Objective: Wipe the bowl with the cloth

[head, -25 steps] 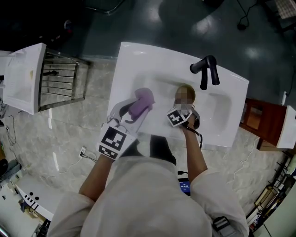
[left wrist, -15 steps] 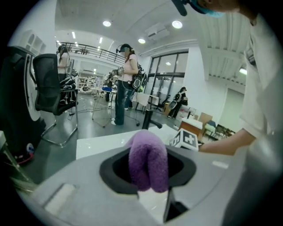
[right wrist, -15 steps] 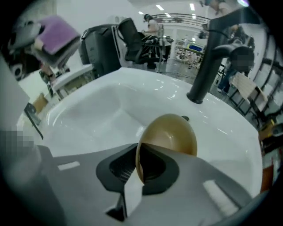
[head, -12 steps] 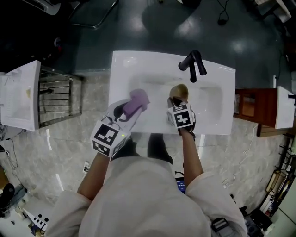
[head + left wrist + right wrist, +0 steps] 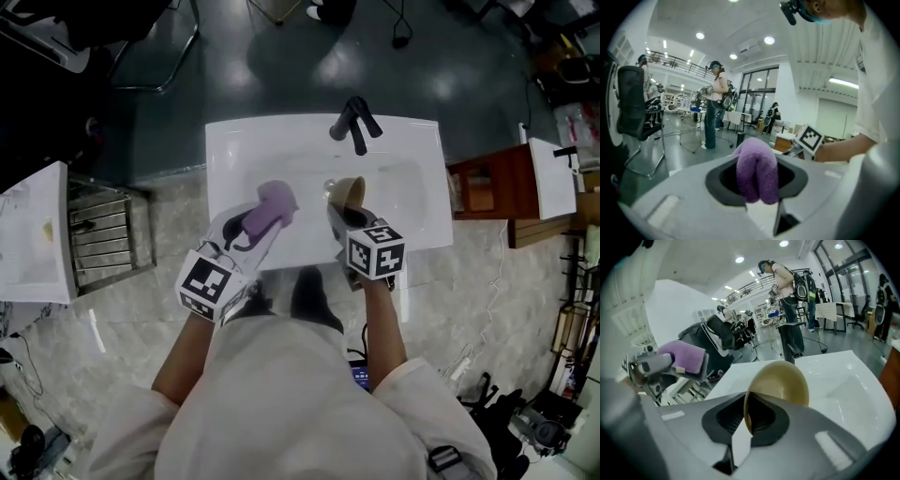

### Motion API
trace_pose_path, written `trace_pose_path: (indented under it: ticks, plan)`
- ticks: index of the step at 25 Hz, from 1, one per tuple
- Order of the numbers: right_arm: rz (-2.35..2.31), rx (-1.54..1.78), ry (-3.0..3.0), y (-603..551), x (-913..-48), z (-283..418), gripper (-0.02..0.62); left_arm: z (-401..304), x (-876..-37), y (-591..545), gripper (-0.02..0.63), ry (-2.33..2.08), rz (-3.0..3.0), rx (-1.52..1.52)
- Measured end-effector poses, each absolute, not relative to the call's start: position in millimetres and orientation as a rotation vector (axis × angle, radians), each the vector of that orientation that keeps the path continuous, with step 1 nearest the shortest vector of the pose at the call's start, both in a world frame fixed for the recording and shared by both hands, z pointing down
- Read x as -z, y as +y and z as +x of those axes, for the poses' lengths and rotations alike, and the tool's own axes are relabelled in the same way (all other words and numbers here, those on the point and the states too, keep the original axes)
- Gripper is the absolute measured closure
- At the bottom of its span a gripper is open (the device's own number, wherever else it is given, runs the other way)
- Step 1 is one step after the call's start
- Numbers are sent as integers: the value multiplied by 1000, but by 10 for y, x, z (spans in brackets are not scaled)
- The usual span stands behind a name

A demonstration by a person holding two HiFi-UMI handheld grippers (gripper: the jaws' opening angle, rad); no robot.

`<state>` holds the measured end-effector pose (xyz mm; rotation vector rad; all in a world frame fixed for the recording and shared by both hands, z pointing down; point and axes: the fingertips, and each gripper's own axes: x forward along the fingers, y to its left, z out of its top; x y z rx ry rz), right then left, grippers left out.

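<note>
Right gripper (image 5: 745,425) pinches tilted bowl (image 5: 781,382) at rim — above sink (image 5: 281,141).

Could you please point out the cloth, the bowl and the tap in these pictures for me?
cloth (image 5: 757,171), left gripper view, middle of the purple fold between the jaws.
bowl (image 5: 783,380), right gripper view, its tan surface just above the jaws.
tap (image 5: 352,120), head view, its black body.
</note>
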<state>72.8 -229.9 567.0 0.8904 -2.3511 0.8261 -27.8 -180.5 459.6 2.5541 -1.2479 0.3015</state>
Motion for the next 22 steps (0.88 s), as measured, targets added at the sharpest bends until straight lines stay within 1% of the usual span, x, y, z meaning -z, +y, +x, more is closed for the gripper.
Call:
trace_pose_path:
  ticks: [4,12,17,22]
  plan:
    - [876,-894,-2457,-2048,-5311,668,581,-22,-4359,-1700,485,-1117,2745,-351]
    - [849,-923,-2644,-1585,-4725,558,581,433,-3993,-1374,485,-844,3056,-428]
    - [782,-738,-2716,-1215,-4424,526,581,681,-3807,-1141,485,-751,3142,-413]
    - [712,-607,-2748,-958,-4270,542,572,748,-3651,-1040,485,-689,3159,-362]
